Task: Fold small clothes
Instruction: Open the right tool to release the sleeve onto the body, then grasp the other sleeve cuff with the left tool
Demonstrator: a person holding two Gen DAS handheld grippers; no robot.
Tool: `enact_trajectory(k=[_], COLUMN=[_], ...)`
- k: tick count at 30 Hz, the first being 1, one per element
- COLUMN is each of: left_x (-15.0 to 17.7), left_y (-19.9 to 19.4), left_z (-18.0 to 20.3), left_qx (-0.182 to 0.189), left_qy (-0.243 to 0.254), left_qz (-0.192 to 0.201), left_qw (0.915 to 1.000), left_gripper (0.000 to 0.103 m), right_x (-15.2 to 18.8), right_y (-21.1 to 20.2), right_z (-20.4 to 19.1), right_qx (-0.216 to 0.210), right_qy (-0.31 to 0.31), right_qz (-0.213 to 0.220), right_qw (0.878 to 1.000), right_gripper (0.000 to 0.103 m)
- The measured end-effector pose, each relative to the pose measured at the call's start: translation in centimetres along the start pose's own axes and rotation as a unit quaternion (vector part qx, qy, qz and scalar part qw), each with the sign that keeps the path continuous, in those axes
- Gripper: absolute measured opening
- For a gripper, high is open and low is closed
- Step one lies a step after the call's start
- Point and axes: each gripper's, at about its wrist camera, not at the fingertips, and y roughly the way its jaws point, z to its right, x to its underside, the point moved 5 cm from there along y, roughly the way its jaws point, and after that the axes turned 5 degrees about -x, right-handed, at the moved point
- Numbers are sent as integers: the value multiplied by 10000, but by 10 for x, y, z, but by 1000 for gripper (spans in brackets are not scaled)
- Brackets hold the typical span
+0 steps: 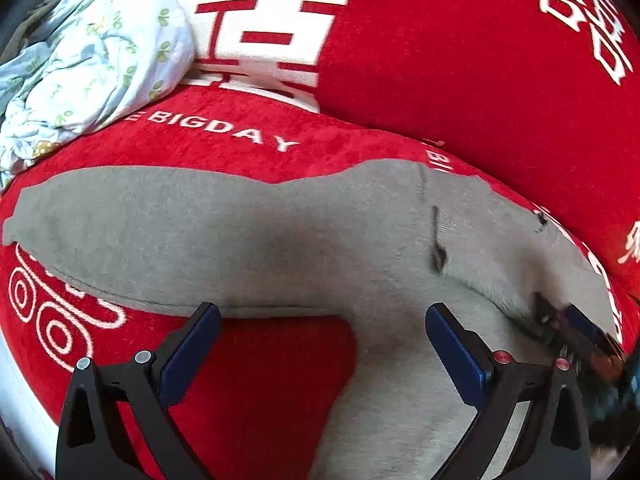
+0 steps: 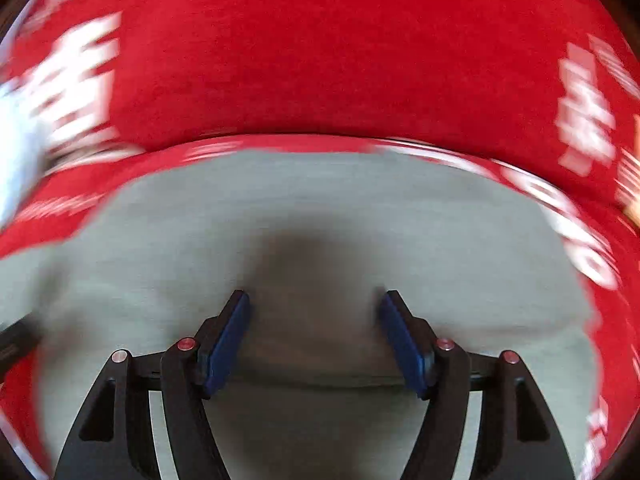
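A grey garment [image 1: 248, 240] lies spread flat on the red seat cover [image 1: 256, 380]. My left gripper [image 1: 322, 316] is open and empty, its blue pads just above the garment's near edge. In the left wrist view the right gripper [image 1: 576, 328] shows blurred at the garment's right side. In the right wrist view, which is motion-blurred, the grey garment [image 2: 320, 208] fills the middle and my right gripper [image 2: 314, 304] is open over it, holding nothing.
A crumpled pale floral cloth [image 1: 100, 52] lies at the back left. Red cushions with white lettering [image 1: 480, 60] stand behind the garment. The red cushion back [image 2: 320, 60] also shows in the right wrist view.
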Motion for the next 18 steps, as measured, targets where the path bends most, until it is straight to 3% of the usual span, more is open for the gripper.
enact_trajectory(k=[3, 7, 9, 12, 14, 15, 16, 17, 18], left_x=[-7, -15, -14, -5, 3, 6, 5, 0, -10], left_y=[0, 0, 0, 3, 8, 12, 17, 19, 24], left_z=[-26, -85, -128, -192, -229, -247, -258, -267, -270], left_qx=[-235, -784, -1493, -2238, -2426, -2318, -2076, -2096, -2148], left_qy=[-280, -971, -1427, -2245, -2763, -3051, -3261, -3339, -3238], left_qz=[43, 126, 169, 35, -163, -230, -232, -241, -290], left_qw=[9993, 9921, 9783, 9484, 9298, 9234, 9219, 9187, 9210], left_gripper=[103, 103, 103, 103, 103, 103, 103, 103, 103], right_x=[-2, 7, 5, 5, 7, 7, 7, 7, 7], right_y=[-5, 7, 9, 12, 14, 12, 12, 12, 11], right_z=[-27, -30, -24, -26, -30, -29, -27, -27, -26], right_qx=[91, -43, -123, -41, 20, 15, 2, -6, -5], right_qy=[-529, -465, -370, -444, -496, -491, -482, -477, -483], right_qz=[238, -24, -47, -46, -29, -29, -31, -33, -36], right_qw=[9983, 9989, 9992, 9990, 9988, 9988, 9988, 9989, 9988], right_gripper=[72, 79, 80, 81, 82, 82, 82, 82, 82])
